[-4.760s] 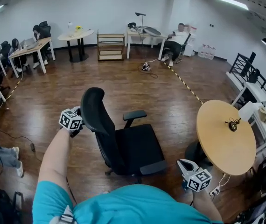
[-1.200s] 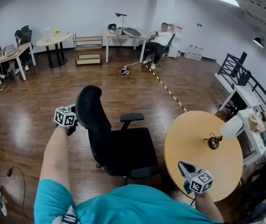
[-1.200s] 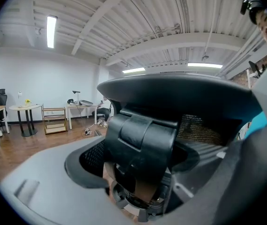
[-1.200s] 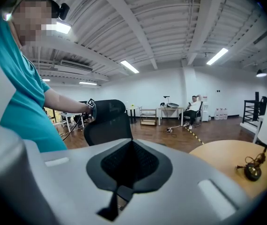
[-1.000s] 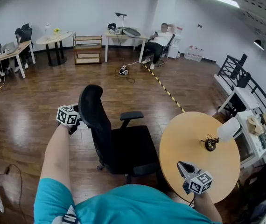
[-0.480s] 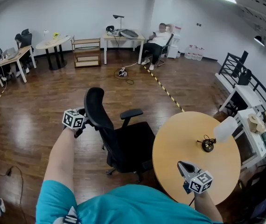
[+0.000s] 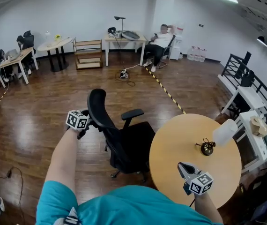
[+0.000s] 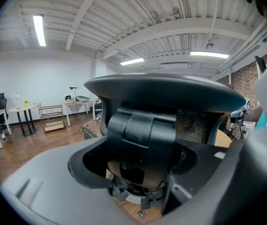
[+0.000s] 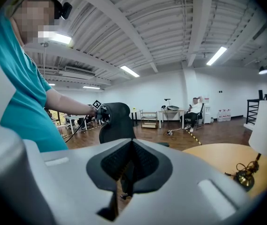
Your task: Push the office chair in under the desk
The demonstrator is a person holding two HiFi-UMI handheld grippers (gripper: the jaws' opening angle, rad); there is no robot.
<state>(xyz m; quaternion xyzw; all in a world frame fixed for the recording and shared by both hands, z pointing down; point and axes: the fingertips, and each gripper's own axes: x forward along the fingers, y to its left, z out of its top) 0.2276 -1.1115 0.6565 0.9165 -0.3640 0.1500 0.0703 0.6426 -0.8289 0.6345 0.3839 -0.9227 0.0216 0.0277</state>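
Left tongs (image 7: 87,122), jaws just closing, are gripping the office chair (image 7: 129,142) by its headrest (image 7: 97,103). They should be pushing it squarely toward the counter (image 7: 178,142). Right tongs (image 7: 181,165) are idling closed, empty.

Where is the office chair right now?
In the head view the office chair stands at centre on the wooden floor, backrest to the left, its seat reaching the left rim of the round wooden table.
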